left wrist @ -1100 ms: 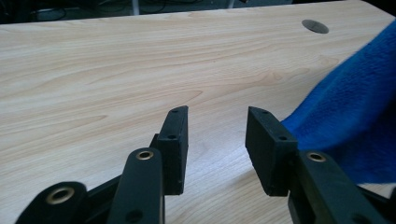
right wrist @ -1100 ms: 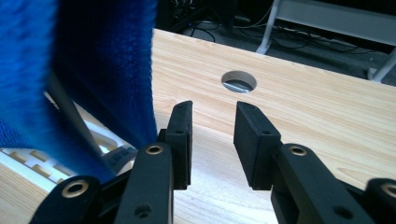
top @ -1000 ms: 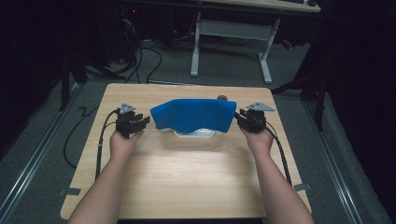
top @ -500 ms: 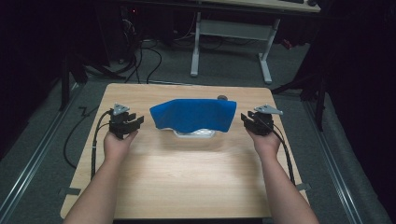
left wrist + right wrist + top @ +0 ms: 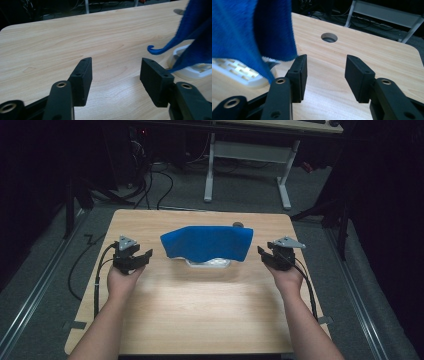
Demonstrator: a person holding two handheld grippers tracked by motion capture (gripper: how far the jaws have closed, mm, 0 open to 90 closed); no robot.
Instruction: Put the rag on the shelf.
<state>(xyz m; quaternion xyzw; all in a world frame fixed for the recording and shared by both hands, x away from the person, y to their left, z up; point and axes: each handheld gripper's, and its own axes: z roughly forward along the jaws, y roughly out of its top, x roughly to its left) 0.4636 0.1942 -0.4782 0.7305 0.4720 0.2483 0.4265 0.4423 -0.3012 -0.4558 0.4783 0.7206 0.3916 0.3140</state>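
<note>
So we have the blue knitted cloth (image 5: 207,243) draped over a white slatted plastic stand (image 5: 208,263) at centre frame in the high view, on the light wooden table (image 5: 200,310). The left gripper (image 5: 139,258) sits left of centre, the right gripper (image 5: 265,255) right of centre, each a little apart from the cloth's ends. Both sets of jaws stand wide and hold nothing: the left gripper view and right gripper view show bare wood between the black pads.

We judge the step is a two-handed grab of the cloth's ends. To do it well, we'd bring each gripper in level and catch the hanging edge, not the stand underneath. At right in the left gripper view a curled corner (image 5: 156,49) hangs free, a good bite point. In the right gripper view the cloth's lower edge (image 5: 279,56) is just beside the left-hand pad, so a small shift does it. Close both together, else the cloth could drag the stand. A round hole in the tabletop (image 5: 329,37) lies behind, no concern.
</note>
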